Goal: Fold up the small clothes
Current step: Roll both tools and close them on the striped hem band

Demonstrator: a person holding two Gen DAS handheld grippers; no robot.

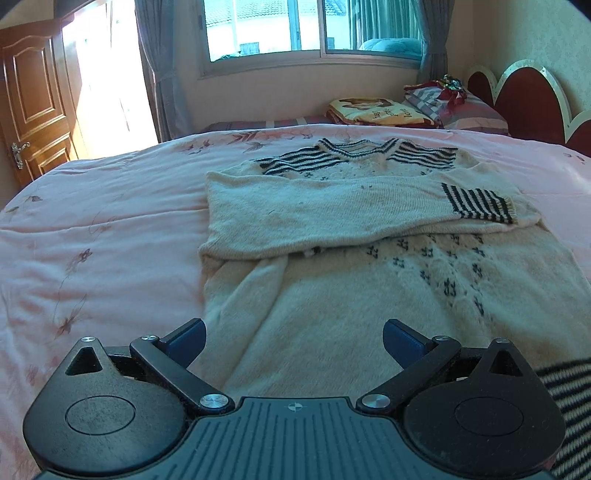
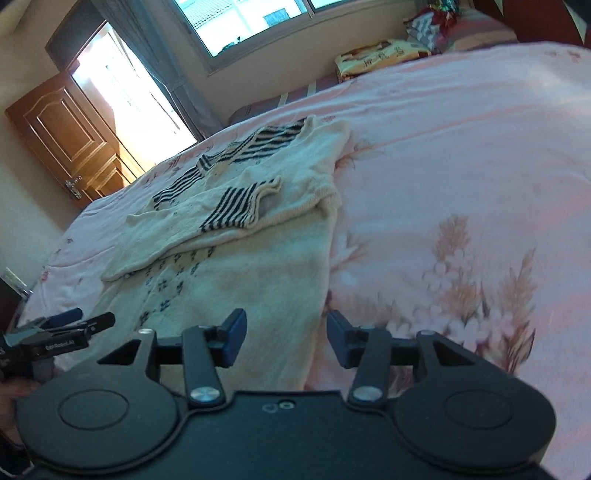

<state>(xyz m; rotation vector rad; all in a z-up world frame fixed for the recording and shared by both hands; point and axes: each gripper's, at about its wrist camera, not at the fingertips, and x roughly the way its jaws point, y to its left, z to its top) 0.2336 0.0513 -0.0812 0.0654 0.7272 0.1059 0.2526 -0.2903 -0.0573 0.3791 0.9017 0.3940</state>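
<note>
A cream knit sweater [image 1: 332, 295] with black stripes at the neck and cuffs lies flat on the pink bedspread [image 1: 92, 221]. One sleeve [image 1: 332, 210] is folded across its chest, and the striped cuff [image 1: 476, 205] ends at the right. My left gripper [image 1: 293, 339] hangs open and wide over the lower body of the sweater, with nothing between its fingers. In the right wrist view the sweater [image 2: 258, 258] runs up to the left. My right gripper [image 2: 287, 334] stands open above its right edge near the hem and holds nothing. The left gripper [image 2: 62, 321] shows at the far left.
Folded bedding and pillows [image 1: 424, 103] are stacked at the head of the bed beside a red headboard [image 1: 528, 107]. A window [image 1: 310, 29] with curtains is behind, and a wooden door [image 1: 33, 103] at the left. A striped patch of knit [image 1: 570, 398] shows at the lower right.
</note>
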